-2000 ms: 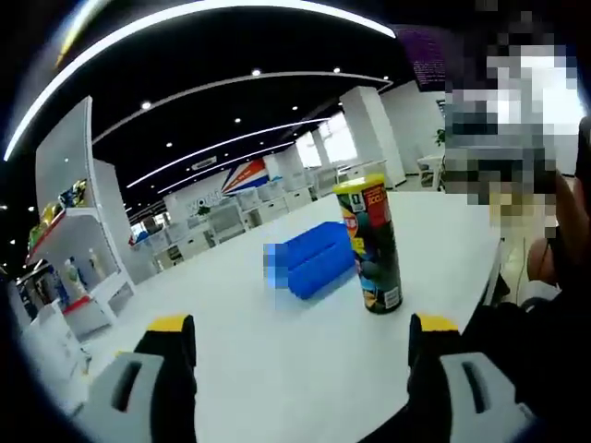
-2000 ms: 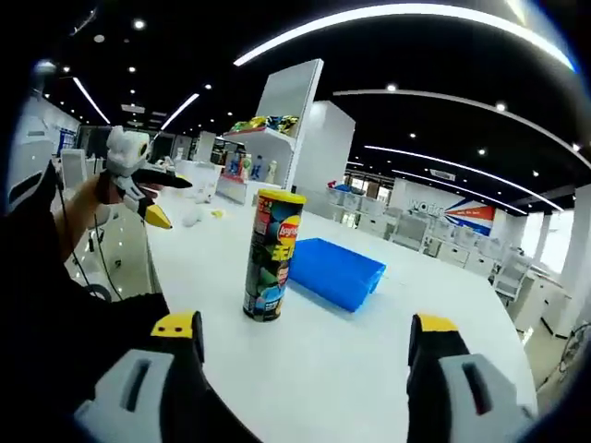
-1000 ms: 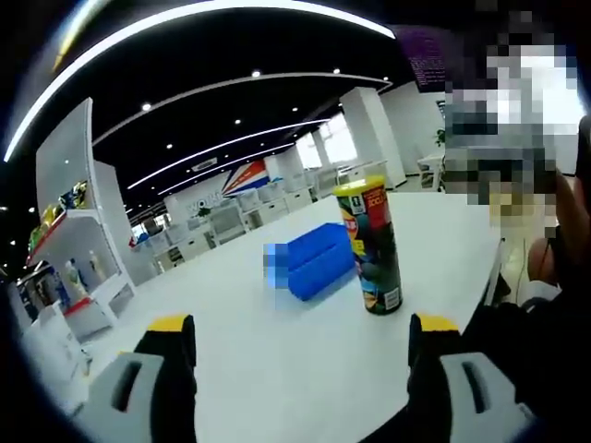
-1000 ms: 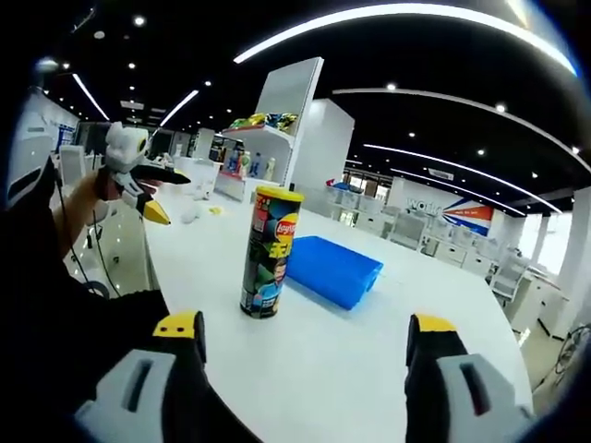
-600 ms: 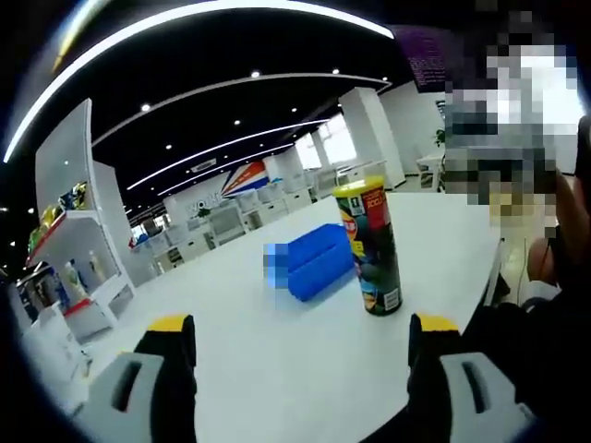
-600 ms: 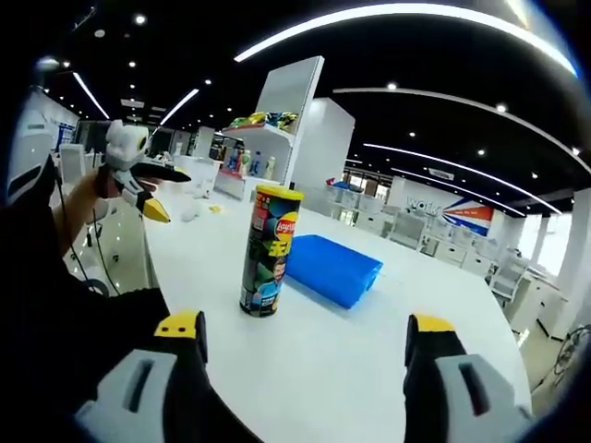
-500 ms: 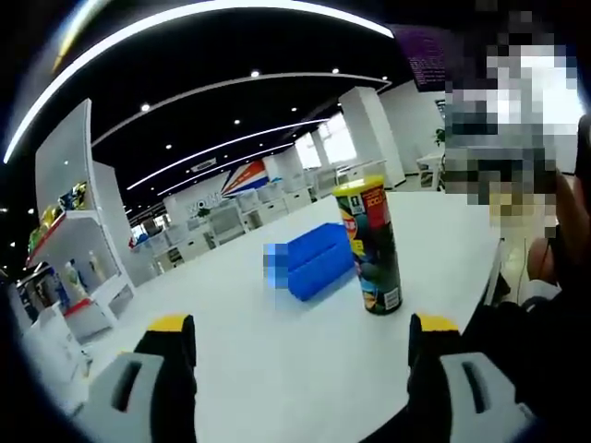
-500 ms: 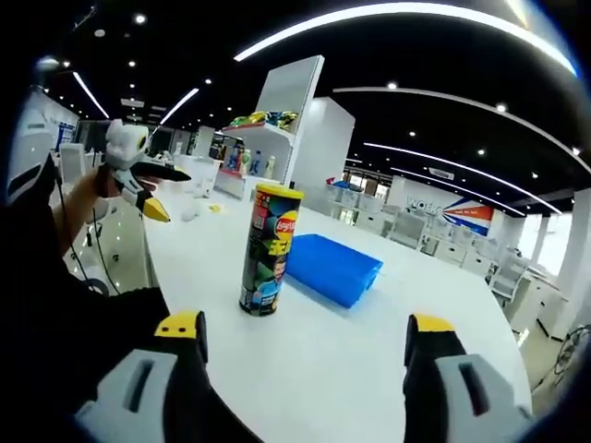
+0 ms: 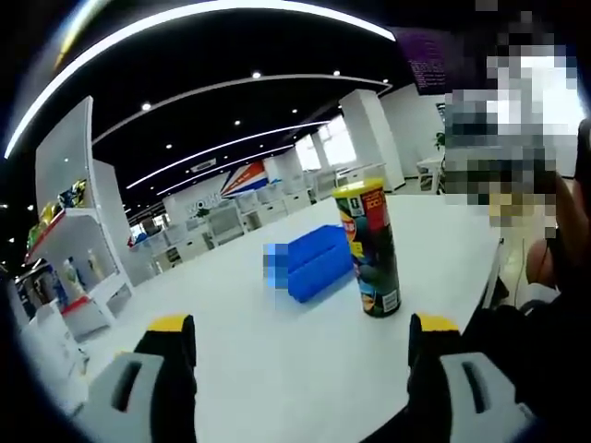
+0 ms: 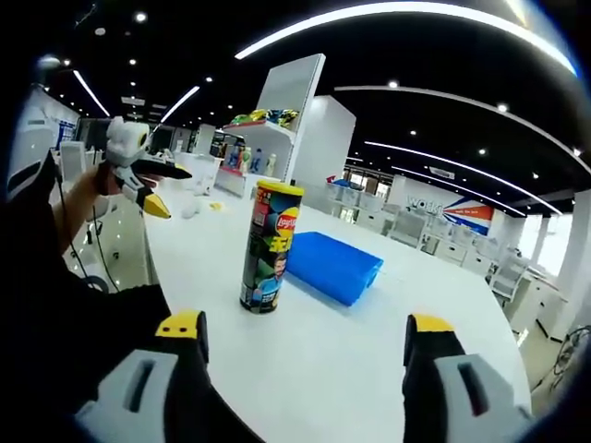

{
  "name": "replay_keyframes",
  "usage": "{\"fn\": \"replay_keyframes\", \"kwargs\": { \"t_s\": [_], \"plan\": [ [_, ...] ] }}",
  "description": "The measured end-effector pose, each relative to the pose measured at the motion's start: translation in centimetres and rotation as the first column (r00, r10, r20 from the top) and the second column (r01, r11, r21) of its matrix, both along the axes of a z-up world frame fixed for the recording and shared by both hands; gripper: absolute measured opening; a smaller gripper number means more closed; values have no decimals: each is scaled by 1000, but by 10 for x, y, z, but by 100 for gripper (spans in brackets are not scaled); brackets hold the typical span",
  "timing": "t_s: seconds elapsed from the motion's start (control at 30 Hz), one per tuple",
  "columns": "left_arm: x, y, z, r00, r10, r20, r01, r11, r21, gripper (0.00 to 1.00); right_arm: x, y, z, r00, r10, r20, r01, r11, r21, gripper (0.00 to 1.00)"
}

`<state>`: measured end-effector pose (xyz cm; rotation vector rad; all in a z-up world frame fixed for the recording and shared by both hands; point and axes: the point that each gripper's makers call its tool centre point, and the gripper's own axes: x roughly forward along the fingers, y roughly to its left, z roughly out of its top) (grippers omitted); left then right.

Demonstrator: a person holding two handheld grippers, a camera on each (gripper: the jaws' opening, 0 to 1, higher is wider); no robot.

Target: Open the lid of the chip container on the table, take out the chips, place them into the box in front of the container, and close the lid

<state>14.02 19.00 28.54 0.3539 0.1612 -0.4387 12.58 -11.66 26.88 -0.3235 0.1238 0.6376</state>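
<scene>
The chip container (image 10: pixel 271 246) stands upright on the white desk (image 10: pixel 351 341) with its yellow lid (image 10: pixel 280 189) on, just beside the blue box (image 10: pixel 332 266), while both left tongs (image 9: pixel 300 355) and right tongs (image 10: pixel 300 355) hang wide open and empty, apparently ready to reach in.

Grey fingers (image 9: pixel 157 374) with yellow tips, black inner faces.

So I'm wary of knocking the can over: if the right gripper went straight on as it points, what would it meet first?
Probably bare white table. The chip can stands left of the right gripper's line, the blue box farther back; depth is unclear.
</scene>
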Motion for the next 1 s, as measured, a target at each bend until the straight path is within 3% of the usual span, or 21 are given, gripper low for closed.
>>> {"fn": "replay_keyframes", "kwargs": {
  "t_s": [0.27, 0.4, 0.57, 0.67, 0.9, 1.0],
  "plan": [
    [7, -13, -2, 999, -39, 7, 39, 999, -9, 95, 2, 1, 2, 1000, -1, 5, 1, 1000, -11, 81],
    [19, -35, 5, 995, -98, 37, 100, 993, -56, 95, 1, 3, 4, 1000, 3, 10, -3, 1000, -16, 81],
    [32, -72, 23, 974, -191, 119, 205, 971, -121, 95, -1, 3, 5, 1000, 4, 12, -3, 1000, -21, 81],
    [37, -94, 19, 963, -248, 106, 261, 956, -131, 95, -2, 1, 7, 1000, -2, 15, 3, 1000, -22, 81],
    [50, -123, 9, 940, -327, 99, 338, 933, -122, 92, 1, 0, 8, 1000, -4, 15, 5, 1000, -24, 81],
    [58, -136, 7, 919, -381, 96, 393, 902, -181, 91, 1, 0, 7, 1000, -4, 14, 5, 1000, -27, 81]
  ]
}}
